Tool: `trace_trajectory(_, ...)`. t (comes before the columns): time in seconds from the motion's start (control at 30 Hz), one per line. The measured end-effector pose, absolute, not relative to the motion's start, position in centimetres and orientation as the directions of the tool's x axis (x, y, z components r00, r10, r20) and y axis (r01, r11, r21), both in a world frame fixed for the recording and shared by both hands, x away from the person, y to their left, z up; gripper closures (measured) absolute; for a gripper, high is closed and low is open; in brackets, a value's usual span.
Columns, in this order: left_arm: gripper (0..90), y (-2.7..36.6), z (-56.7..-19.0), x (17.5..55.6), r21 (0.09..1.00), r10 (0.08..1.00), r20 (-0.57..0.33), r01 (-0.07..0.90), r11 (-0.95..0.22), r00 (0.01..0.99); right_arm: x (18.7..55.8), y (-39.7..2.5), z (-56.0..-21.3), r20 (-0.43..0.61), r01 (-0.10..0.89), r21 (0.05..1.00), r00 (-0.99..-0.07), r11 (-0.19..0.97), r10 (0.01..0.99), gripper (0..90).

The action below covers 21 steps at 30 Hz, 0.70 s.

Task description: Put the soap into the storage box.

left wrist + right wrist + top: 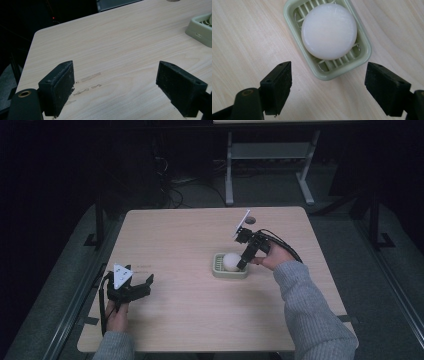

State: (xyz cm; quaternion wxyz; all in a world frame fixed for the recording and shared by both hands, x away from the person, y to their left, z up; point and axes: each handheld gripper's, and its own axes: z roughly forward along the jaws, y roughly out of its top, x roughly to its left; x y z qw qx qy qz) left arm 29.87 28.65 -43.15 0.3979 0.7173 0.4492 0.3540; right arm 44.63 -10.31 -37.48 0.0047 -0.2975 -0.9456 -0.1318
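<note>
Grey-sleeved forearms came in from the near edge of the high view, each hand holding a tool. On the left, the left tool [142,283] rested low over the near left part of the pale wood counter [180,240], gripped by the left hand [117,316], a grey three-cornered plate on top. In the left gripper view its jaws stood wide apart with nothing between them but bare wood grain and a few faint smudges [88,78] on the counter.

To the right of centre sat a pale green slatted soap dish [218,268], and in it lay a round white bar of soap [231,261]. The right tool [242,265], held by the right hand [274,256], pointed steeply down at the dish's right side, just beside the soap. In the right gripper view the tool [328,85] had its jaws spread open, empty, straddling the near end of the dish [329,72], while the soap [329,31] lay beyond them, untouched.
</note>
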Motion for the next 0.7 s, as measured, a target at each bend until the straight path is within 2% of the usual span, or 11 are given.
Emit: trace_trajectory(0.7,14.8,28.5,-43.2,29.9,0.89,0.925,0.148,0.362,-0.279,0.35,42.8,-11.8,-36.9,0.092,0.565,0.284,-0.82,0.774,0.565,21.3)
